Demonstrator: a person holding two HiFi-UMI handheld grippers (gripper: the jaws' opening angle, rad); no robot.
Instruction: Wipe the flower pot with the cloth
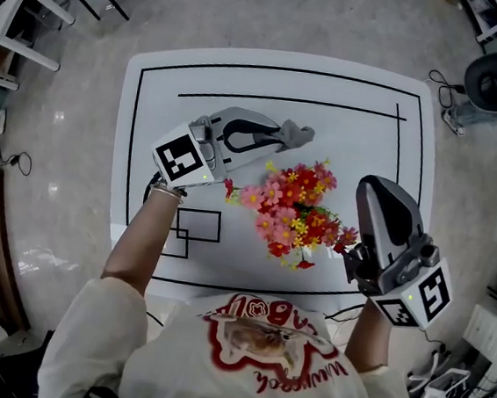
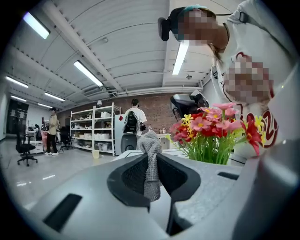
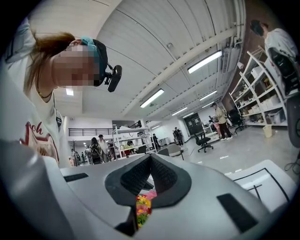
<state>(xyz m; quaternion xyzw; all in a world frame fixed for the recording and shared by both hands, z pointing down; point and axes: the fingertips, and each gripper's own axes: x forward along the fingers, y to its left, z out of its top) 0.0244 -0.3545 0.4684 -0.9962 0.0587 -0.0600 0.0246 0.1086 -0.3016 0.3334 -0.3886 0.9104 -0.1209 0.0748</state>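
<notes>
Left fingers [image 2: 132, 178] grip the cloth [image 2: 151, 161] beside the flowers [image 1: 296, 209], right fingers [image 3: 165, 176] closed empty; wiping the pot seems not yet begun.

Bright, even overhead light from ceiling strip lights [image 2: 86, 72]. Soft, faint shadows on the white table [image 1: 155, 78]. Gripper views show heavy fisheye bending and dark corners.

The white table [image 1: 153, 95], lined in black, bears potted flowers [image 1: 296, 212] between the left gripper [image 1: 280, 135] and the right gripper [image 1: 371, 187].
</notes>
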